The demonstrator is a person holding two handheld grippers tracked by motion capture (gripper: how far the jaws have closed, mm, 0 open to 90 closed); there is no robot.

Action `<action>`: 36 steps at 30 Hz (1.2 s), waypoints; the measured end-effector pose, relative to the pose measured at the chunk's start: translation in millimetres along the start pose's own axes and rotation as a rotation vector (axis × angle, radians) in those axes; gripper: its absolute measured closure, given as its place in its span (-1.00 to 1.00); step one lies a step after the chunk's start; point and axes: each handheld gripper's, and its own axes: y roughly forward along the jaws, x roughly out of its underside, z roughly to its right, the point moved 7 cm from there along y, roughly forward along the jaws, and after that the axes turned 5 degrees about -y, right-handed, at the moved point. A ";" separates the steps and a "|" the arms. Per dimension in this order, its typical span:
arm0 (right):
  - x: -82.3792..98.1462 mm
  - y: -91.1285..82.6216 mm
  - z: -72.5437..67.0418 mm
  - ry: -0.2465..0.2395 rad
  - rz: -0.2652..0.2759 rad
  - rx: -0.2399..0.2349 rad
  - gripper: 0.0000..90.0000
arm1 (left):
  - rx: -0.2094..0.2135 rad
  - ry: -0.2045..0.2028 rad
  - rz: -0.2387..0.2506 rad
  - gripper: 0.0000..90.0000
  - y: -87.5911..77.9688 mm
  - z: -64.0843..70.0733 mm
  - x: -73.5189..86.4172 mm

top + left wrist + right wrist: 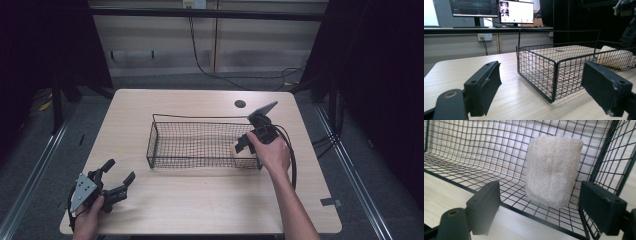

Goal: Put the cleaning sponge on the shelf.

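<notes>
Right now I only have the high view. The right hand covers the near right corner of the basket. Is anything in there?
Observer: Yes. In the right gripper view a pale foam-like block lies on the mesh floor of the wire basket, near its corner.
Operator: Is the right gripper holding it?
Observer: No. The right gripper has its jaws wide apart, and the block lies beyond them, untouched.
Operator: And the left one, anything between its jaws?
Observer: Nothing. In the left gripper view the left gripper is open over the table, facing a basket corner.
</notes>
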 end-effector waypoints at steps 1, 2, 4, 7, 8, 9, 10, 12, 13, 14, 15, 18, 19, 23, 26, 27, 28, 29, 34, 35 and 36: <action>0.6 -1.7 -0.1 -0.008 0.011 -0.003 -0.61 | 0.000 0.000 0.000 -0.65 0.0 0.0 0.0; 1.1 -3.4 -0.6 -0.019 0.027 -0.005 -0.59 | 0.000 0.000 0.000 -0.65 0.0 0.0 0.0; 1.9 -6.8 -2.4 -0.034 0.057 -0.014 -0.57 | 0.000 0.000 0.000 -0.65 0.0 0.0 0.0; 2.7 -11.5 -7.1 -0.061 0.085 -0.035 -0.57 | 0.000 -0.003 0.000 -0.65 0.0 0.3 0.1; 3.0 -12.3 -8.2 -0.064 0.087 -0.040 -0.57 | 0.000 0.000 0.000 -0.65 0.0 0.0 0.0; 3.4 -12.7 -9.3 -0.074 0.091 -0.043 -0.57 | 0.000 0.000 0.000 -0.65 0.0 0.0 0.0; 3.9 -13.4 -10.7 -0.079 0.093 -0.051 -0.57 | 0.000 0.000 0.000 -0.65 0.0 0.0 0.0; 4.8 -15.1 -12.2 -0.088 0.104 -0.060 -0.58 | 0.000 0.000 0.000 -0.65 0.0 0.0 0.0; 5.4 -15.9 -12.9 -0.092 0.102 -0.067 -0.58 | 0.000 -0.004 0.001 -0.65 0.1 0.3 0.0; 6.3 -16.7 -13.8 -0.096 0.099 -0.074 -0.58 | 0.000 0.000 0.001 -0.65 0.1 0.0 -0.1; 6.8 -17.8 -14.6 -0.101 0.106 -0.082 -0.58 | 0.001 -0.004 0.000 -0.65 0.0 0.4 0.1; 9.1 -22.1 -17.5 -0.113 0.123 -0.098 -0.58 | 0.000 0.000 0.000 -0.65 0.0 0.0 0.0; 10.2 -23.0 -19.1 -0.116 0.125 -0.101 -0.58 | 0.000 -0.004 0.001 -0.65 0.1 0.3 0.1; 14.9 -24.6 -23.0 -0.140 0.141 -0.120 -0.57 | 0.000 -0.003 0.001 -0.65 0.0 0.3 0.0; 18.9 -25.3 -25.0 -0.145 0.152 -0.132 -0.57 | 0.000 0.000 0.000 -0.65 0.0 0.0 0.0; 20.5 -25.6 -25.3 -0.147 0.153 -0.135 -0.57 | 0.000 0.001 0.001 -0.65 0.0 -0.1 -0.1; 22.0 -25.8 -26.1 -0.143 0.160 -0.140 -0.57 | -0.001 0.001 0.001 -0.65 0.0 -0.1 -0.1; 23.4 -25.7 -26.1 -0.147 0.167 -0.144 -0.57 | 0.000 -0.004 0.001 -0.65 0.0 0.3 0.1; 32.6 -26.3 -27.9 -0.160 0.179 -0.157 -0.56 | 0.000 -0.004 0.001 -0.65 0.1 0.3 0.0; 35.1 -26.0 -27.1 -0.168 0.179 -0.143 -0.56 | 0.000 -0.003 0.001 -0.65 0.1 0.3 0.0; 37.5 -25.6 -27.7 -0.168 0.182 -0.146 -0.55 | 0.001 -0.003 0.000 -0.65 0.0 0.3 0.1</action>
